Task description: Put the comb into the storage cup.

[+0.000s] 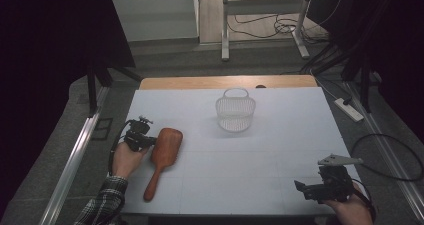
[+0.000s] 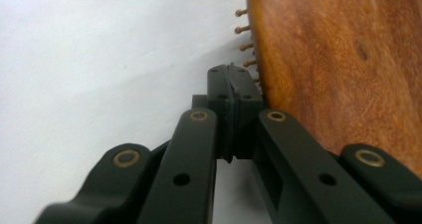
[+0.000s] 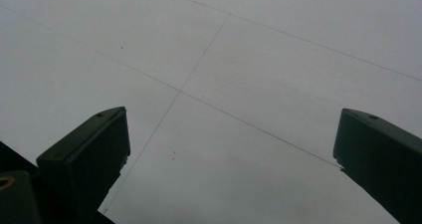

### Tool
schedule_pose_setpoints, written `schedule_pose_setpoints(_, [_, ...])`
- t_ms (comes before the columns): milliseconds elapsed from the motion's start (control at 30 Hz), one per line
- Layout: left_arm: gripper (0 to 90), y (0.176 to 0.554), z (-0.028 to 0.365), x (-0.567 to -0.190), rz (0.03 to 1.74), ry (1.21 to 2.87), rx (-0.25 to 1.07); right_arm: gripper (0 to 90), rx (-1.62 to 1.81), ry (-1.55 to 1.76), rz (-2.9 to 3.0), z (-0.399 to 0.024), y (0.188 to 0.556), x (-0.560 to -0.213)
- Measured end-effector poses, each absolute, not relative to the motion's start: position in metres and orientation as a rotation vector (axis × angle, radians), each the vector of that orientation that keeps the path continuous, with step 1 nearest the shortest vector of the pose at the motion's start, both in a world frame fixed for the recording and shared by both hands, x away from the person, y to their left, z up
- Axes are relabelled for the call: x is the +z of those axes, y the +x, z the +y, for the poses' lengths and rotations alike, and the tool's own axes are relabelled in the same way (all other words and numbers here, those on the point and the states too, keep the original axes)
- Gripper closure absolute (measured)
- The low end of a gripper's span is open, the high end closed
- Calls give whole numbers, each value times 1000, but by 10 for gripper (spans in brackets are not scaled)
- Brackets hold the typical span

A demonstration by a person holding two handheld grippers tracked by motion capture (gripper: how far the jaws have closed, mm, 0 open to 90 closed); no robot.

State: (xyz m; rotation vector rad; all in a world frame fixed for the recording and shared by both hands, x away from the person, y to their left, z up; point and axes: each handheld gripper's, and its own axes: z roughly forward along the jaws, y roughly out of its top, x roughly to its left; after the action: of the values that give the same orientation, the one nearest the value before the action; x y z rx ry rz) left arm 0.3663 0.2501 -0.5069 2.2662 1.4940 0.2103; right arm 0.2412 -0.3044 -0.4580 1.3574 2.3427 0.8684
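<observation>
Left gripper beside the wooden hairbrush

Its jaws are pressed together, empty, at the brush head's nine o'clock edge; right gripper gapes wide over bare desk.

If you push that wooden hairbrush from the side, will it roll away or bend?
The hairbrush probably slides or swivels rather than rolls: its paddle head is broad and flat. It looks like solid wood, so likely stiff. The bristle pins underneath may catch slightly on the table.
</observation>
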Motion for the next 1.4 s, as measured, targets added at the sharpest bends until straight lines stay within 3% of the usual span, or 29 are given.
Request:
schedule_pose_setpoints(733, [886, 363, 252, -497, 1418, 2213, 215, 15, 877, 1353, 2336, -305, 240, -458])
schedule_pose_setpoints(967, [790, 352, 255, -488, 1367, 2189, 212, 15, 881, 1350, 2336, -305, 240, -457])
schedule_pose_setpoints(1133, [687, 343, 258, -484, 1368, 2169, 223, 16, 883, 1346, 2336, -305, 239, -457])
schedule_pose_setpoints(1233, [564, 335, 262, -481, 1362, 2161, 244, 16, 886, 1344, 2336, -305, 239, -457])
schedule_pose_setpoints(1400, [477, 327, 265, -479, 1368, 2146, 264, 15, 887, 1341, 2335, -305, 239, -457])
